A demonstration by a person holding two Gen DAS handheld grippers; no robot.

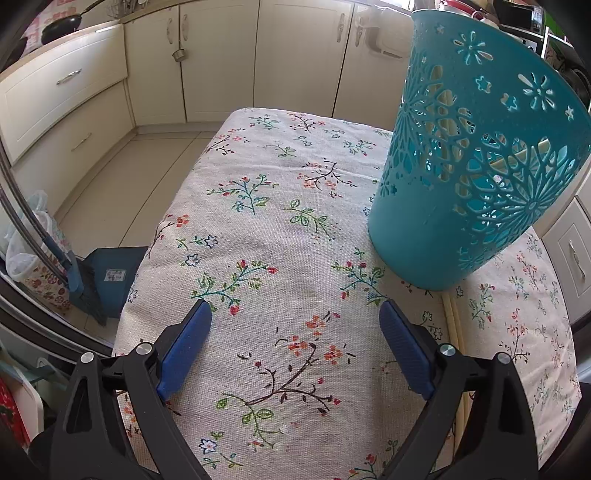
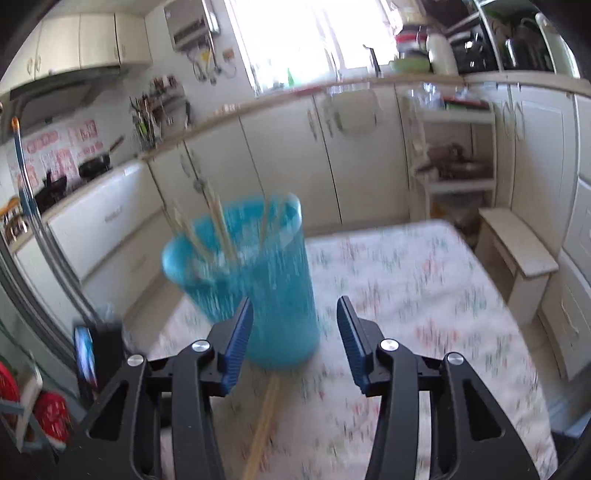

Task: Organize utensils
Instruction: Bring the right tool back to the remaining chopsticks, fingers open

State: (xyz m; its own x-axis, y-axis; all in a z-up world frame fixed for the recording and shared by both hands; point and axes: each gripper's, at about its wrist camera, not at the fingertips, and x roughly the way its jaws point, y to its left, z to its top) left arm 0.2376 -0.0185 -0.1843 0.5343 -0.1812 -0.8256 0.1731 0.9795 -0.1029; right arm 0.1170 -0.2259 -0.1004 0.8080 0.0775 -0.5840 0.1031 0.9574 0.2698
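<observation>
A teal perforated utensil holder point(image 1: 472, 155) stands on the floral tablecloth point(image 1: 266, 229) at the right of the left wrist view. It also shows, blurred, in the right wrist view point(image 2: 258, 280) with several pale chopsticks point(image 2: 218, 225) sticking out of its top. A pair of pale chopsticks point(image 1: 456, 332) lies on the cloth in front of the holder; it also shows in the right wrist view point(image 2: 264, 424). My left gripper point(image 1: 295, 332) is open and empty over the cloth, left of the holder. My right gripper point(image 2: 295, 332) is open and empty, just in front of the holder's base.
Cream kitchen cabinets point(image 1: 221, 62) line the far wall. A blue dustpan and brush point(image 1: 99, 280) stand on the floor left of the table. A small white stool point(image 2: 517, 254) sits right of the table. A frying pan point(image 1: 61, 26) rests on the counter.
</observation>
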